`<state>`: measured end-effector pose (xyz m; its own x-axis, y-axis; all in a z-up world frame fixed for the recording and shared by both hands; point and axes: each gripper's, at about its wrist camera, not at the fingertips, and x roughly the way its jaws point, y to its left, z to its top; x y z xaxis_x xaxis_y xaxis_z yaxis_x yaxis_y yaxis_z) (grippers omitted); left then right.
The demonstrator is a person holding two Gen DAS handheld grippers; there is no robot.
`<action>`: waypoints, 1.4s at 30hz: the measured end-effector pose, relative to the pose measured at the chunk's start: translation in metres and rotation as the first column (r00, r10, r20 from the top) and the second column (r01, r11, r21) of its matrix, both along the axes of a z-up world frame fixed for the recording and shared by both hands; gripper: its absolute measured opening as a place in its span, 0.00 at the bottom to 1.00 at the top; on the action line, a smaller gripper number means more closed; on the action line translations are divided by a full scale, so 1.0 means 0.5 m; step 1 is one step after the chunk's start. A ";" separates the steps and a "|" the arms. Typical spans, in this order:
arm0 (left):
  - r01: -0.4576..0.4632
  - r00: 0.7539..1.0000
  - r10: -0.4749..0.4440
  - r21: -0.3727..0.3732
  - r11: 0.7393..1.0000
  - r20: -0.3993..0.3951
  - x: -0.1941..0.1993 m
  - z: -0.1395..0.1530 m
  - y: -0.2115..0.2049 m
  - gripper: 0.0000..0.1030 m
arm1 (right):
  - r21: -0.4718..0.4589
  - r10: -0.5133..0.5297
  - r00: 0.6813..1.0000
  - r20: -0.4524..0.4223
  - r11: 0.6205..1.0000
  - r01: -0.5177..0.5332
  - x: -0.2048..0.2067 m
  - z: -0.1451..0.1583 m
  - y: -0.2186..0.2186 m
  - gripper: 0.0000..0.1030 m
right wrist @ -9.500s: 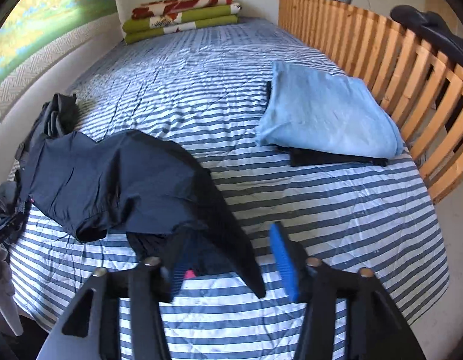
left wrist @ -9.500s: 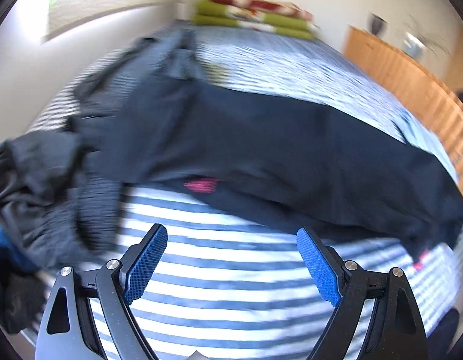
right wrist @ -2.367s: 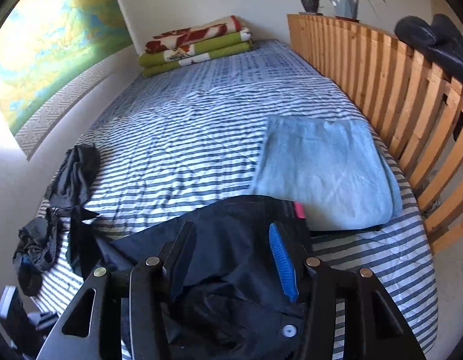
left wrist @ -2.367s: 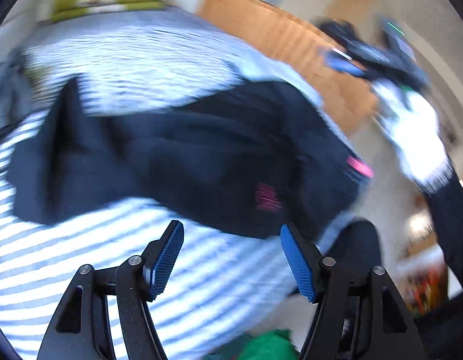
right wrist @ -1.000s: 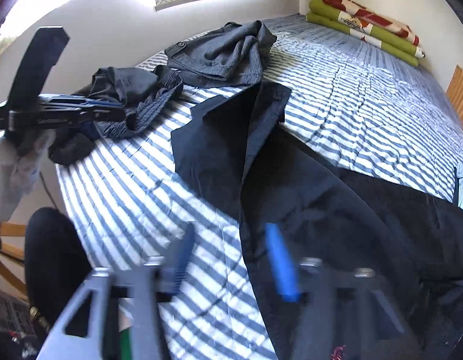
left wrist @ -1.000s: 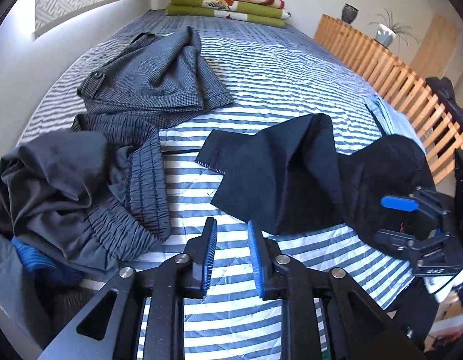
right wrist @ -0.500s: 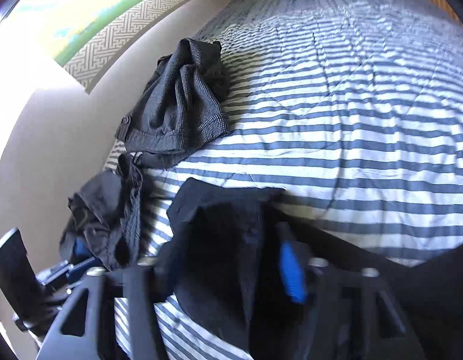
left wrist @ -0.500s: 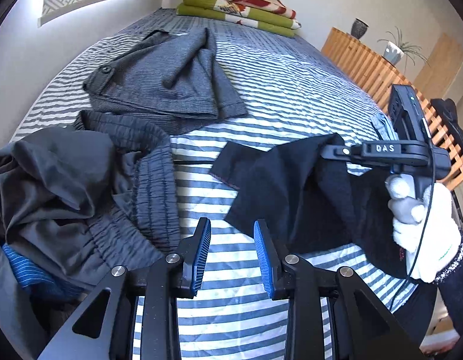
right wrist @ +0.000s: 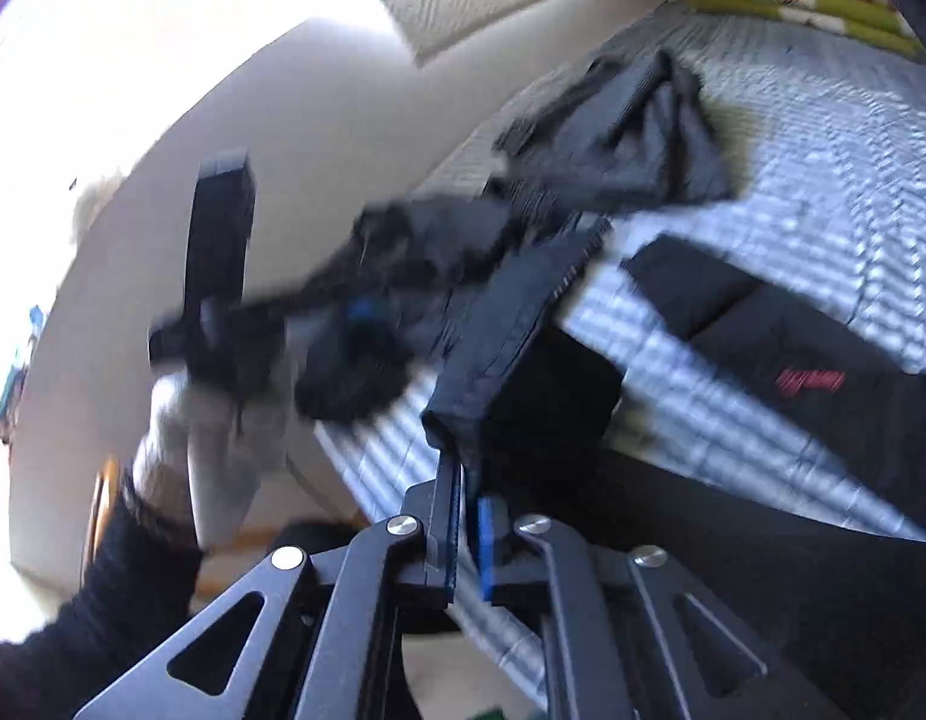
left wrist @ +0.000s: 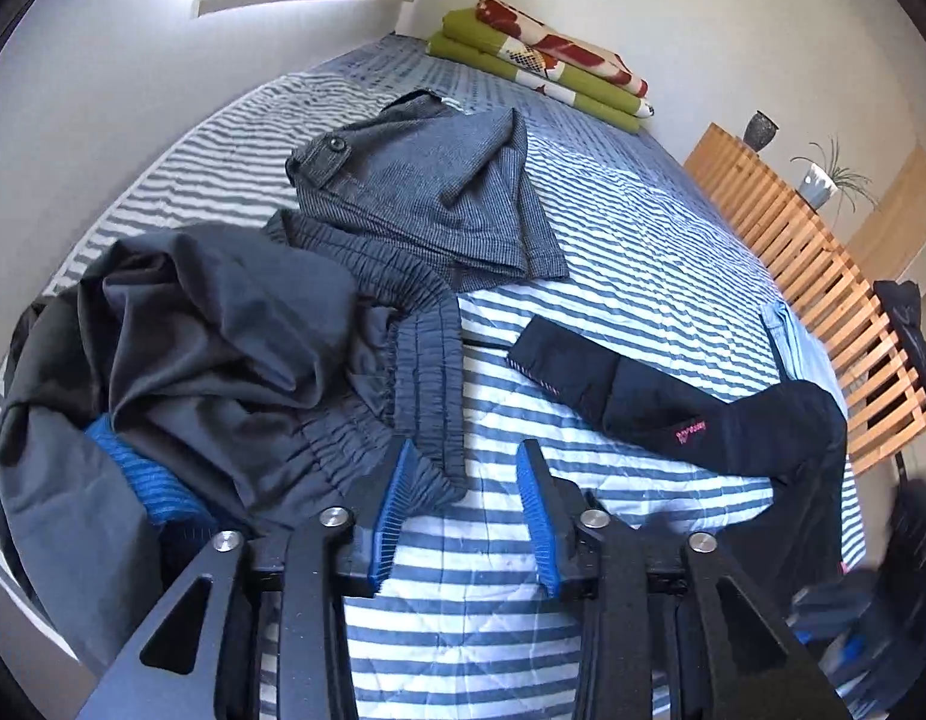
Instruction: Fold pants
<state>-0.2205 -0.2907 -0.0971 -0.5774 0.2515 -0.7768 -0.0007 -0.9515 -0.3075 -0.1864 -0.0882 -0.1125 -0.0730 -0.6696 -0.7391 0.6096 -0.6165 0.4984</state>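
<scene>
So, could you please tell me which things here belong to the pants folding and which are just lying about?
In the job:
black pants
right gripper, shut on their cloth
left gripper, open

Lying about:
grey shorts
dark clothes pile
folded blankets
plant
vase

left gripper [left wrist: 466, 468] jaws just opening, nothing between them. right gripper [right wrist: 469, 480] nearly closed, pinching dark pants fabric [right wrist: 511, 324], jaws easing apart.

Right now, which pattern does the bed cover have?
Blue and white stripes on the bed cover, clearest in the left wrist view.
</scene>
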 end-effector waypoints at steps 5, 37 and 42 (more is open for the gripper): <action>0.073 0.997 -0.072 -0.020 0.997 0.026 -0.013 -0.017 0.052 0.51 | 0.113 0.090 0.993 0.081 0.989 -0.099 0.065 -0.091 -0.007 0.25; 0.158 0.982 -0.146 -0.095 0.983 0.121 -0.210 -0.121 0.150 0.73 | 0.509 0.308 0.913 -0.267 0.850 -0.137 -0.253 -0.117 -0.007 0.04; 0.176 0.981 -0.168 -0.079 0.981 0.099 -0.183 -0.101 0.156 0.73 | 0.389 0.184 0.916 -0.357 0.921 -0.033 -0.232 0.015 0.064 0.03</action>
<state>-0.3121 -0.2125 -0.1475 -0.4570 0.2701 -0.8475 -0.1425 -0.9627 -0.2301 -0.3026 -0.0564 -0.1048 -0.3409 -0.3751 -0.8620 0.7779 -0.6274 -0.0346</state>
